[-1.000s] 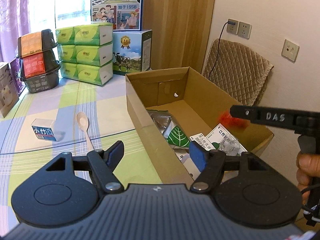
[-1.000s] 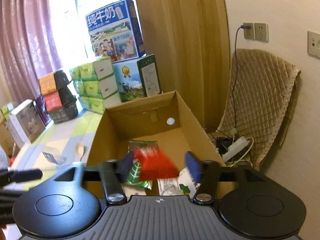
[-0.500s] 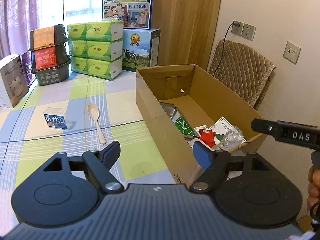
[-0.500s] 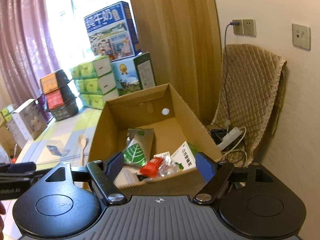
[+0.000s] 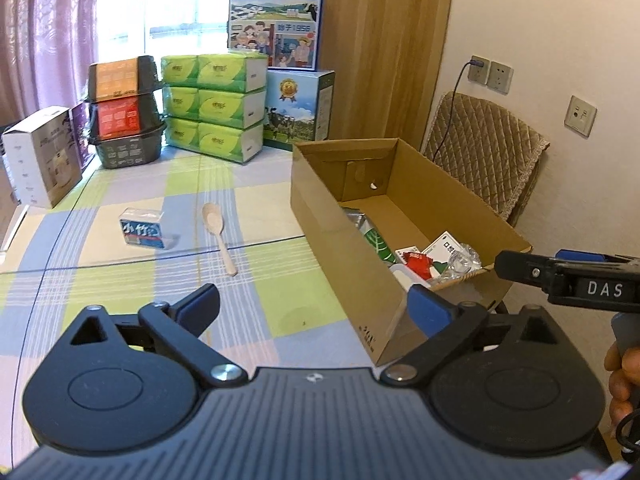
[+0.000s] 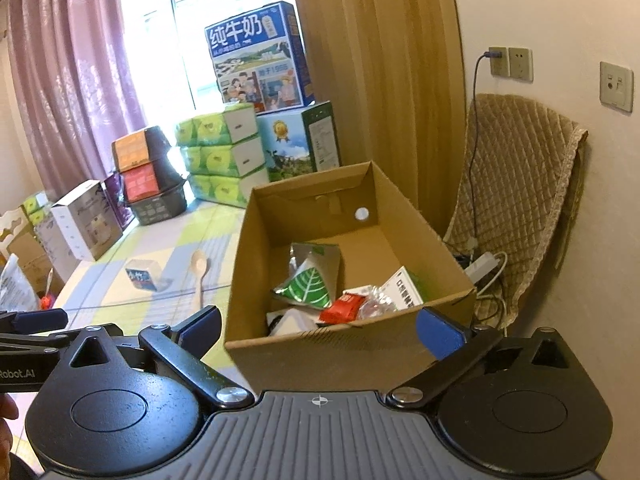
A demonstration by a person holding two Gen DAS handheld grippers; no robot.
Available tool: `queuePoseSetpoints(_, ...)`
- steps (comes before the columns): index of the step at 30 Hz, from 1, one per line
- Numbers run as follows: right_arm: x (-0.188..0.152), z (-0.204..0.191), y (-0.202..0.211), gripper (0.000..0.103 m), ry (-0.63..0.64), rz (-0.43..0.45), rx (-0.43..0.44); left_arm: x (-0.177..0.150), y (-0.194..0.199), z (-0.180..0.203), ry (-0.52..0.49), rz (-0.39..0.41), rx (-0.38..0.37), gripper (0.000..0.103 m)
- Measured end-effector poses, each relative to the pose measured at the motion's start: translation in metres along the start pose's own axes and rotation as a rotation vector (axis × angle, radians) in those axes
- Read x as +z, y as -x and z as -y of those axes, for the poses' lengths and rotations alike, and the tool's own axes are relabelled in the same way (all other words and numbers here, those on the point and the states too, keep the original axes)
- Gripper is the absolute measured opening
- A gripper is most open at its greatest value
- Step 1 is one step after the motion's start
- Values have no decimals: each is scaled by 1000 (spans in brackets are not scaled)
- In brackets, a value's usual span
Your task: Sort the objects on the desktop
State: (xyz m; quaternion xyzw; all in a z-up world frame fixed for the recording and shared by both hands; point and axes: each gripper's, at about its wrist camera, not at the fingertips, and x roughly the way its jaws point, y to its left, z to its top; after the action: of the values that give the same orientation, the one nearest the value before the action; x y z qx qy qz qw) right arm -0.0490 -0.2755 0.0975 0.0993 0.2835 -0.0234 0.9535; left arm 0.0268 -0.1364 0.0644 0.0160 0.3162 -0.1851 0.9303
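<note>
Cardboard box (image 5: pixel 344 248): 1. Wooden spoon (image 5: pixel 218 232): 1. Small blue tissue pack (image 5: pixel 142 229): 1. Green tissue packs (image 5: pixel 216 106), stacked: 6 visible. Milk cartons (image 5: pixel 276 16): 2. Black baskets (image 5: pixel 126 120): 3. Wall sockets (image 5: pixel 490 74): 3. Grippers: 2.

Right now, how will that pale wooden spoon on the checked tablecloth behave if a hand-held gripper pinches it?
The pale wooden spoon looks stiff and probably light. It lies flat on the checked tablecloth, so the fingers may struggle to get under its thin handle. It seems unlikely to roll, but a push could spin it.
</note>
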Motion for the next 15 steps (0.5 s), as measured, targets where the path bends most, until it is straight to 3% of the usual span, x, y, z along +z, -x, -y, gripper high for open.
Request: queuePoseSetpoints(15, -10, -32, 7, 101, 50, -17, 57, -19, 17, -34, 56, -23, 77, 102)
